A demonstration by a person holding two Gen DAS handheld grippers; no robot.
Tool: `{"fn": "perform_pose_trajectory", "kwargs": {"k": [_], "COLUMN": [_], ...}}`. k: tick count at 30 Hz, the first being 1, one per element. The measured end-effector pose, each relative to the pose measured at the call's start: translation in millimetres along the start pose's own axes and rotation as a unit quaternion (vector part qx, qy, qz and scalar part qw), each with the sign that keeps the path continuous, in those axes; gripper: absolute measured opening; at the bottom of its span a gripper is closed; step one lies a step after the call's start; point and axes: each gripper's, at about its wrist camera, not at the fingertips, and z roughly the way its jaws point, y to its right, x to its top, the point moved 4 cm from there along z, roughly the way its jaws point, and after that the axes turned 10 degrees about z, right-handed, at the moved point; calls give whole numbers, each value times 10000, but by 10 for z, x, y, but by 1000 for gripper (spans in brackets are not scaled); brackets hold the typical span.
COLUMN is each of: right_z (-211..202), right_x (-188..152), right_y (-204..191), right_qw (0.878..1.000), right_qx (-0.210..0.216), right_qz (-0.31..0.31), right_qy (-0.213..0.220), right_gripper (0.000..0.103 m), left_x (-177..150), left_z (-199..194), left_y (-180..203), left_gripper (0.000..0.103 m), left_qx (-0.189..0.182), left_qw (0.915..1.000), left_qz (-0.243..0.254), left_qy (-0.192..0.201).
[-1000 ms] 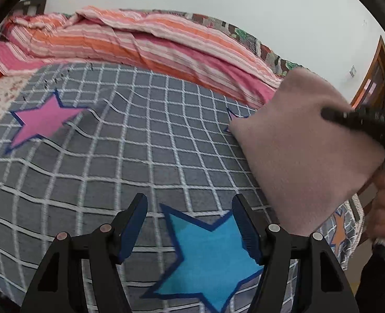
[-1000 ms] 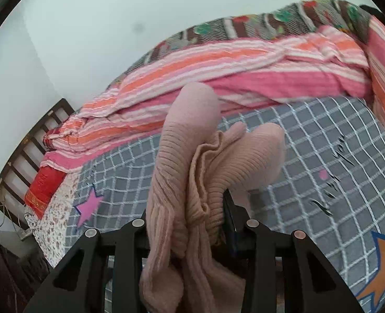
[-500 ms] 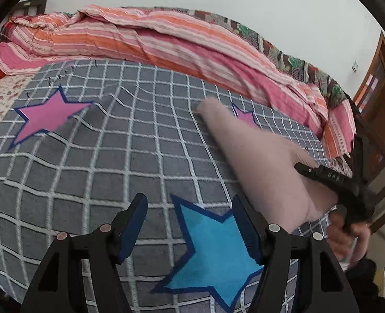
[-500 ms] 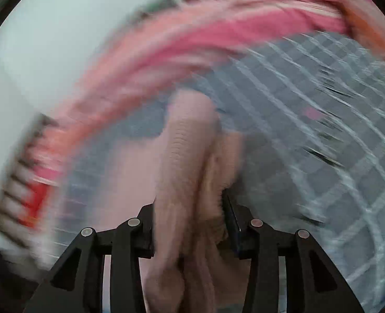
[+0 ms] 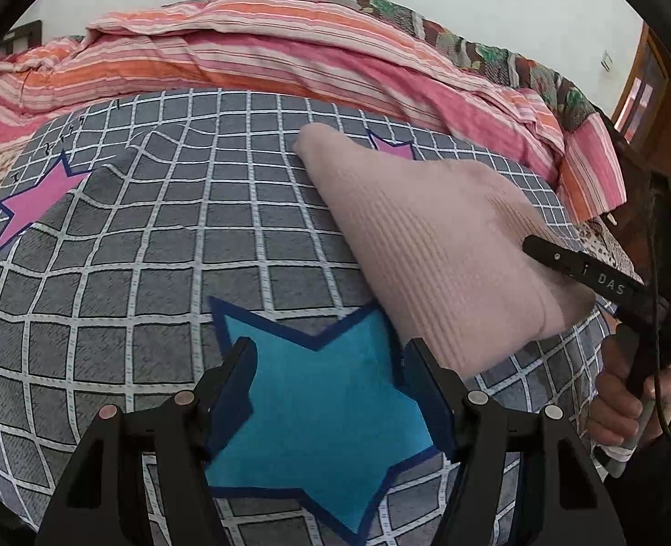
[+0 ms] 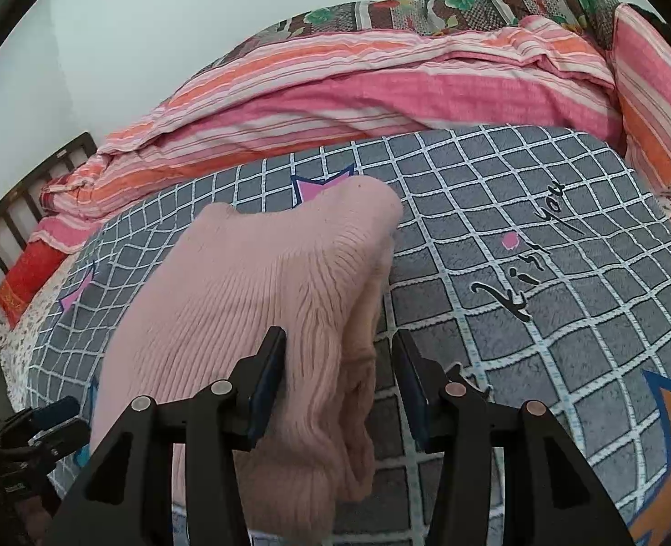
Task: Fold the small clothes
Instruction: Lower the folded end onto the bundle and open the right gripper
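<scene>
- Pink knit garment [image 6: 262, 300] is down on the grey checked blanket [image 5: 108, 273], lying bunched and doubled over, its far tip beside a small pink star [image 5: 392, 151] and its near end at the bed's edge.
- Right gripper [image 6: 340, 386] has its jaws opening right now; the knit's thick folded edge sits between them, against the left pad, with daylight showing by the right pad. It reads as a release, not a grip.
- Left gripper [image 5: 330, 391] hangs wide apart over the blue star [image 5: 317, 414], holding nothing, just beside the garment's near corner.
- Risk, as I judge it: the fuzzy knit could snag on the left pad as the right gripper pulls away, dragging the bundle off its lie.
- Another risk: the near end seems to lie close to the mattress edge, so a tug that way could slide it off.
- If the layers stay bunched, any fold made from here would come out lumpy.
- Hard to tell: what kind of garment this is, and where sleeves or hem lie; the layers hide each other.
- The near end is cut off behind the right gripper's frame, and only part of the person's hand [image 5: 622, 405] shows.
</scene>
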Motion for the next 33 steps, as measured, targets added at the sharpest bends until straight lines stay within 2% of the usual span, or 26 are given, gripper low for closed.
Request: {"fn": "perform_pose_trajectory", "kwargs": {"k": [5,9,12,14,16,17,18,19,21,23,24,27,31,33], "right_z": [-147,-219,-259,-273,-259,-240,-215,-197,-250,-313,-291,-190,-322,-337], "right_x": [-28,-81,-110,-119,-122,-126,-137,-144,-149,-158,-186,-258,-156,-52], "right_y": [48,107,158,178,187,189,186,187,189,189,181,129,51,-1], "right_qw": [9999,9998,9998,9997,9996,9994,9990,9988,9988,9980,9975,9989,9988,9987], "right_qx": [32,84,193,249,282,331,396,415,433,556,606,372,455,436], "right_qz": [-158,-152,-3,47,78,90,114,157,225,307,348,194,172,188], "right_qy": [-15,-17,-18,-16,-56,-105,-163,-203,-72,42,-37,-209,57,185], "right_gripper": [46,46,46,40,31,19,10,8,6,6,6,6,9,18], "left_x": [-100,-173,-154,-120,-79,-71,-61,-55,-27,-3,2,-36,-100,-113], "left_z": [-41,-10,62,97,158,184,216,218,142,101,108,191,172,137], "left_y": [97,221,349,428,492,518,539,548,493,392,329,213,225,232], "left_gripper": [65,65,64,57,43,39,30,21,13,12,12,12,13,13], "left_qx": [-140,-482,-479,-406,-274,-269,-286,-306,-192,-206,-218,-407,-533,-615], "left_qw": [9993,9977,9968,9965,9966,9966,9966,9967,9973,9977,9983,9990,9985,9980], "left_qz": [335,479,638,728,775,783,769,750,674,533,413,121,50,97], "left_qy": [-7,-57,-56,11,25,9,-17,-8,234,358,339,170,88,98]}}
